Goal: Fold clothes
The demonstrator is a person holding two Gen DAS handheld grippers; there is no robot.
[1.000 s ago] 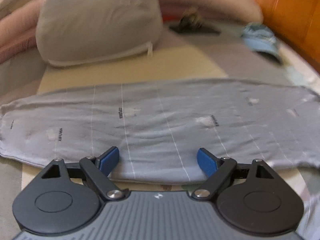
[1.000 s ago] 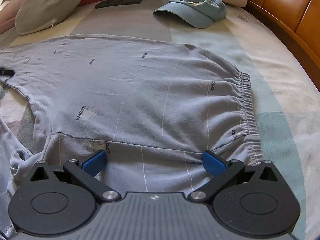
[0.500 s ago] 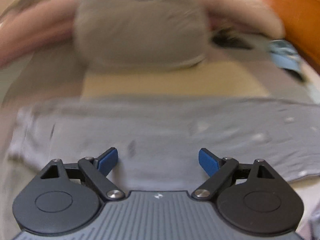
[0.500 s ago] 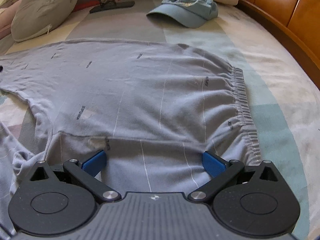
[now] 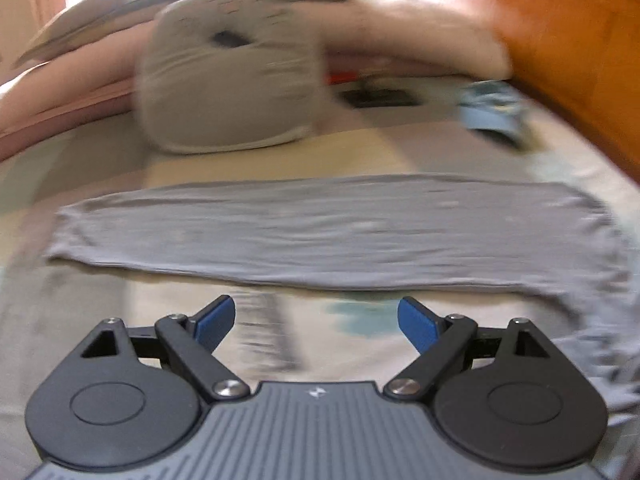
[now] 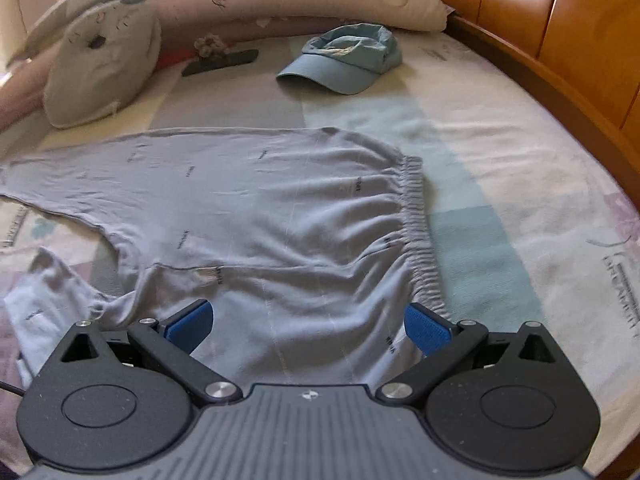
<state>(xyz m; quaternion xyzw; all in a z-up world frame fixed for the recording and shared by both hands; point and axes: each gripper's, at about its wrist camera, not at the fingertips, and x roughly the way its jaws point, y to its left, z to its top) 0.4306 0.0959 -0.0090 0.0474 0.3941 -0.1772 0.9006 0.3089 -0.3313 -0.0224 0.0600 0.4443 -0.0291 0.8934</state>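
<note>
Little folding is judged done: the grey trousers [image 6: 280,216] are laid flat across the bed [image 6: 520,208], waistband at 3 o'clock, one leg stretched toward 9 o'clock, the other crumpled at 8 o'clock. The left gripper [image 5: 316,320] and right gripper [image 6: 308,324] are spread wide, nothing grasped. No containers are seen.

Both grippers held open, nothing gripped

The left gripper [image 5: 316,318] is seen at the bottom of its frame, pitched downward, its blue-padded fingers [image 5: 214,320] spread wide with nothing between them. The right gripper [image 6: 307,326] is likewise seen low in its frame, angled downward, its blue fingers [image 6: 425,329] set far apart and closed on nothing.
</note>
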